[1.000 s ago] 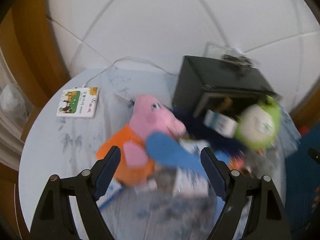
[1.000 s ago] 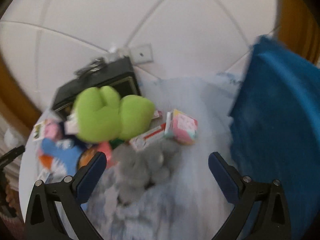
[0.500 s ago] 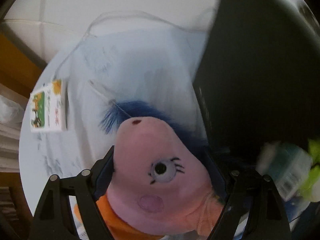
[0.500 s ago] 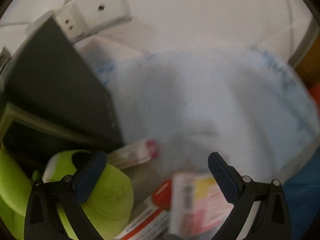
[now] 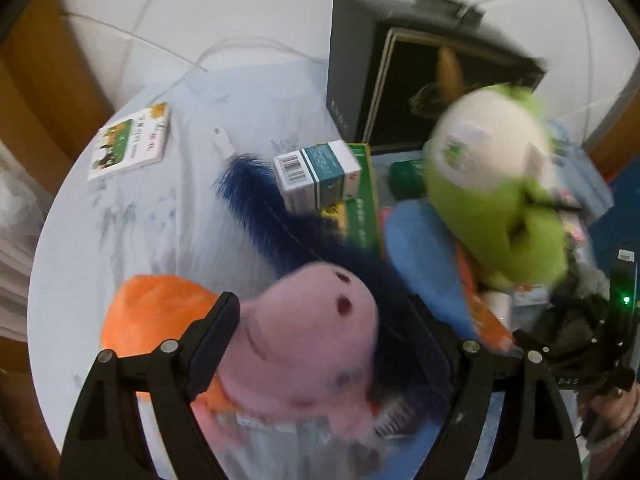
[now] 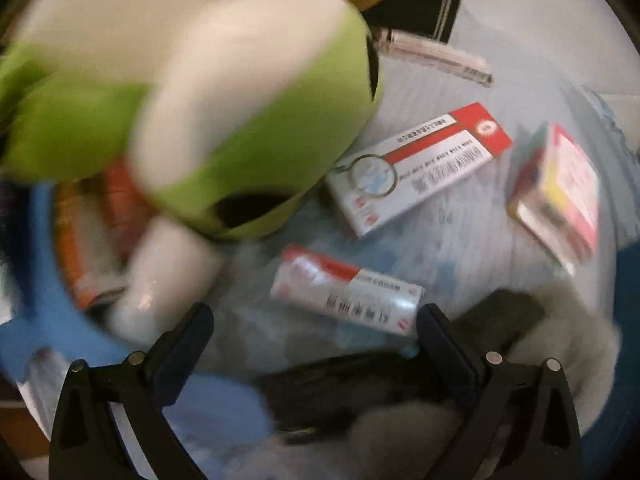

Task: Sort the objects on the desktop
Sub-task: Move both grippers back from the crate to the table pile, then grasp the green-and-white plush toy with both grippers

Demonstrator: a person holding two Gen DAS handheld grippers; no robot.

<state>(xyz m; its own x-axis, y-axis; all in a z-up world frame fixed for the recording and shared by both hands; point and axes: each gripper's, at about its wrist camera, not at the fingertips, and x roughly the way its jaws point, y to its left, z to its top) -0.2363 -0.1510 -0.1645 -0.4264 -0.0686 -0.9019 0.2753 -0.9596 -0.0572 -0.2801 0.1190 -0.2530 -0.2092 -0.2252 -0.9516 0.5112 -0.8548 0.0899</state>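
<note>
Left wrist: left tool (image 5: 325, 330) open, jaws straddling pink pig plush (image 5: 308, 328) lying on the counter (image 5: 132, 216), before the black box (image 5: 404, 80).
Right wrist: right tool (image 6: 314, 326) open over a red-white carton (image 6: 346, 292); green plush (image 6: 224, 92) beside it.

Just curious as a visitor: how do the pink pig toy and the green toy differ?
The pink pig toy is pink with an orange body and lies between the left gripper fingers; the green toy is lime green with a white patch and sits further back, near the black box. Both are soft plush.
</note>
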